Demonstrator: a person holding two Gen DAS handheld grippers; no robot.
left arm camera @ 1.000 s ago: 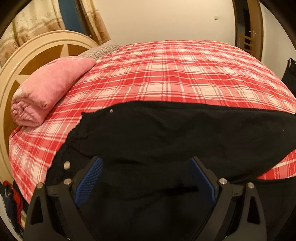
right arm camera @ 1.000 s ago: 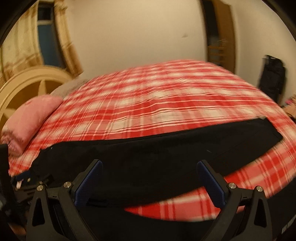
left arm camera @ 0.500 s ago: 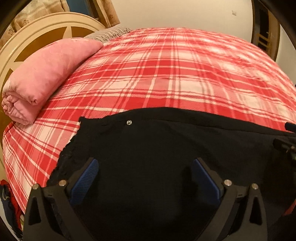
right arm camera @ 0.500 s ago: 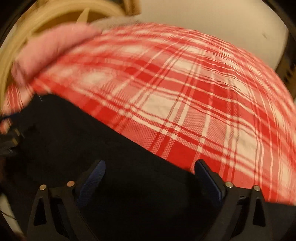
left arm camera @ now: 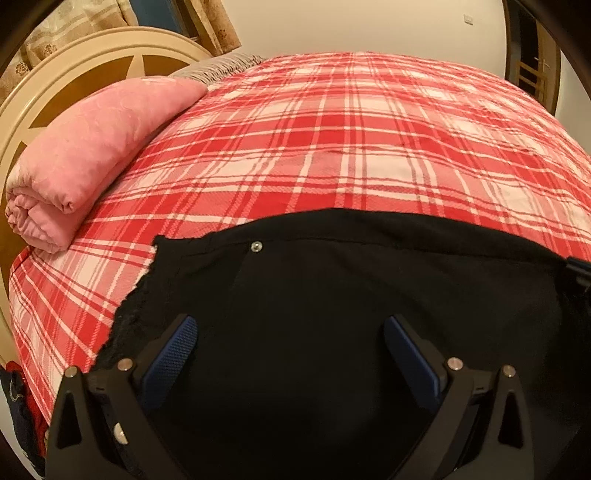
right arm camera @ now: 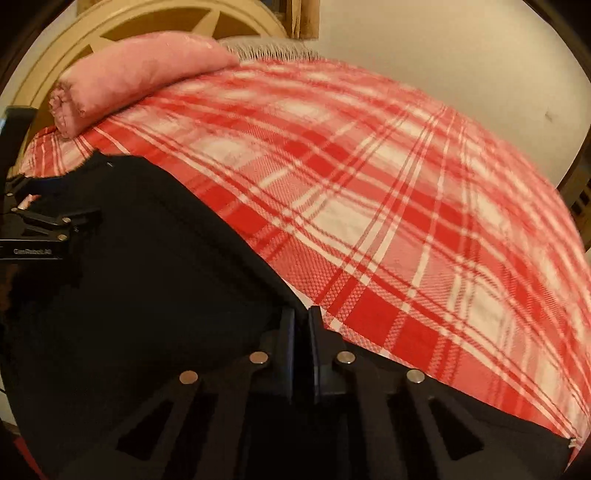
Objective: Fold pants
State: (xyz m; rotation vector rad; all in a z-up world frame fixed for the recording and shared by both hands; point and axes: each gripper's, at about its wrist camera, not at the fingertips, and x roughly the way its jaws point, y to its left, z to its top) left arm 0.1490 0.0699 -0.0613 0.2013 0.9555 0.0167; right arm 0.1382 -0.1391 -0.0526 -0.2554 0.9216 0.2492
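Black pants (left arm camera: 332, 314) lie flat along the near edge of the plaid bed (left arm camera: 351, 147); right gripper (right arm camera: 302, 325) is pinched together on their far edge, left gripper (left arm camera: 290, 339) hovers apart over the waist, so a one-sided pull could skew the fold or drag cloth off.

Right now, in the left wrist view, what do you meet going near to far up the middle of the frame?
Left hand-held gripper, open → black pants → silver rivet near their far edge → red plaid bedspread → pale wall.
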